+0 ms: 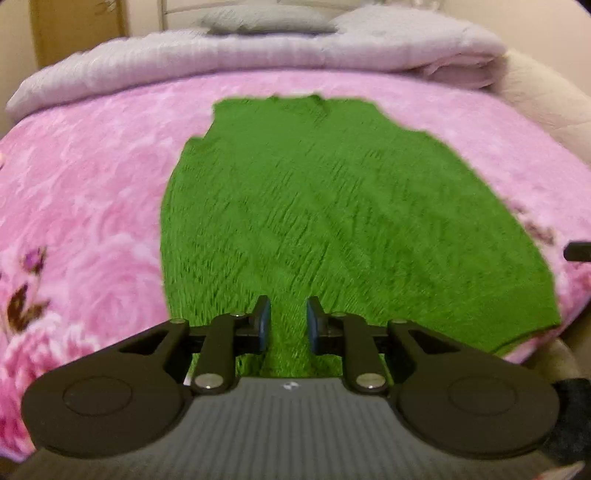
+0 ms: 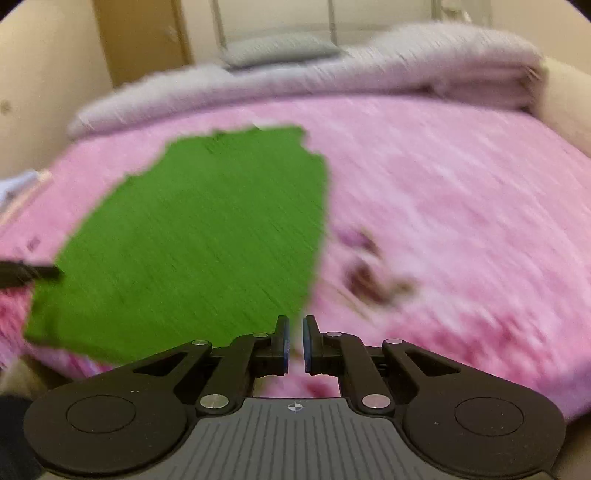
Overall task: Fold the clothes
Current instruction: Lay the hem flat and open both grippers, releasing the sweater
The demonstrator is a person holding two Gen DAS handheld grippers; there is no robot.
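Item: green knitted garment [image 1: 332, 221], lying flat on the pink floral blanket [image 1: 81, 177] that covers the bed.

Markings: we are finding no readable writing on the garment or the bedding. Each gripper body is carrying only a small round crosshair emblem.

Edges and room: we are seeing the garment's near hem running close to the blanket's front edge. Its notched far end is stopping well short of the folded pale quilt [image 1: 258, 55] along the head of the bed, where a grey pillow [image 1: 266, 20] is resting. In the right wrist view, wide bare blanket is spreading to the right of the garment [image 2: 207, 229]; the left wrist view is showing a similar bare stretch to its left.

Orientation: the long axis is running from the near edge toward the quilt, with the neckline end pointing away from us.

Left gripper [image 1: 287, 323]: we are holding it over the garment's near middle, jaws parted by a moderate gap, green knit showing between them, nothing gripped.

Right gripper [image 2: 294, 341]: we are holding it over the garment's right-hand edge, jaws drawn to a narrow slit, nothing visibly caught. This view is motion-blurred.
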